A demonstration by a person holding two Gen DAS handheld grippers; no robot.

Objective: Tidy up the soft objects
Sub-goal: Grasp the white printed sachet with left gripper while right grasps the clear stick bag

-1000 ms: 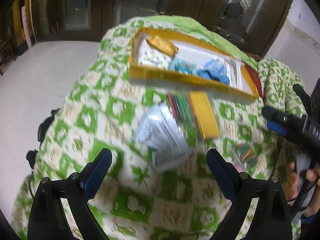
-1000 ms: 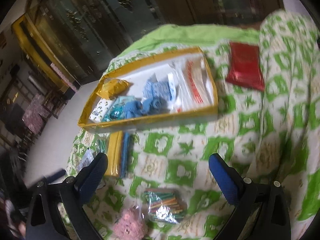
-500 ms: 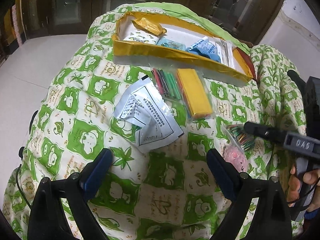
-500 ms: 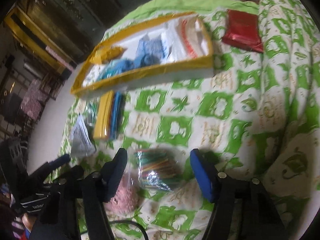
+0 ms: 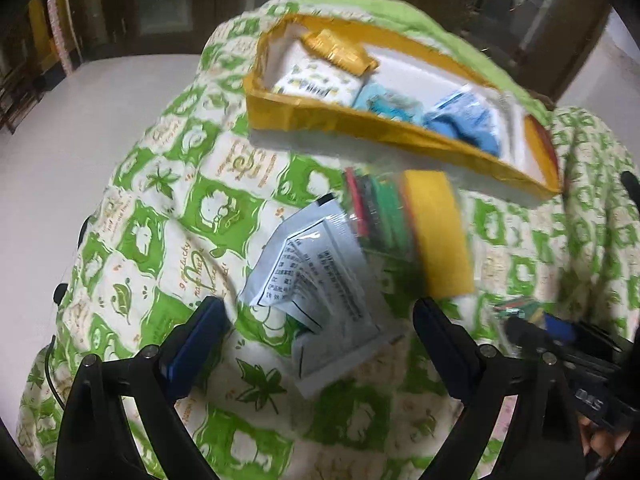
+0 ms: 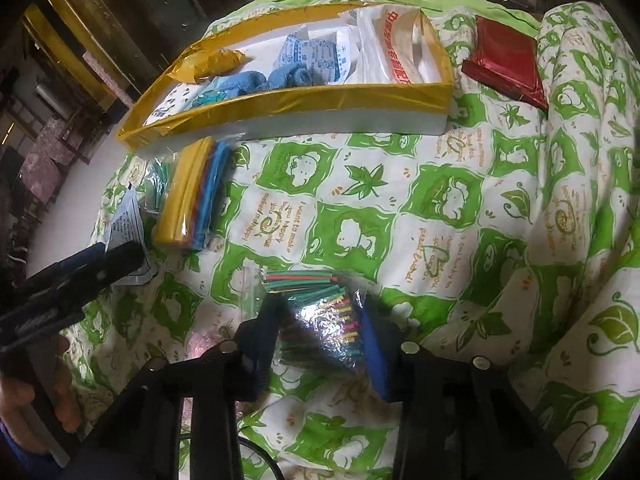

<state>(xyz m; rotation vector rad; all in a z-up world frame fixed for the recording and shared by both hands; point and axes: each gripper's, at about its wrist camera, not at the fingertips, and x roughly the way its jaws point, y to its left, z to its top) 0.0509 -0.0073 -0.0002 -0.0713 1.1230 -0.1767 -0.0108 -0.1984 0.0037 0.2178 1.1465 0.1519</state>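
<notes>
Right wrist view: right tongs (image 6: 320, 320) closing around clear bag of coloured sticks (image 6: 316, 312) on green-patterned quilt (image 6: 440, 208), pads not yet pressing.
Left tongs (image 5: 320, 344): released, straddling white printed sachet (image 5: 316, 280).
Yellow-rimmed tray (image 6: 304, 100): 12 o'clock of bag.

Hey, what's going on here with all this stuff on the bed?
A person is sorting soft packets on a green patterned quilt into a yellow-edged box. The right gripper is closing around a clear bag of coloured sticks. The left gripper hangs open over a white printed pouch.
</notes>
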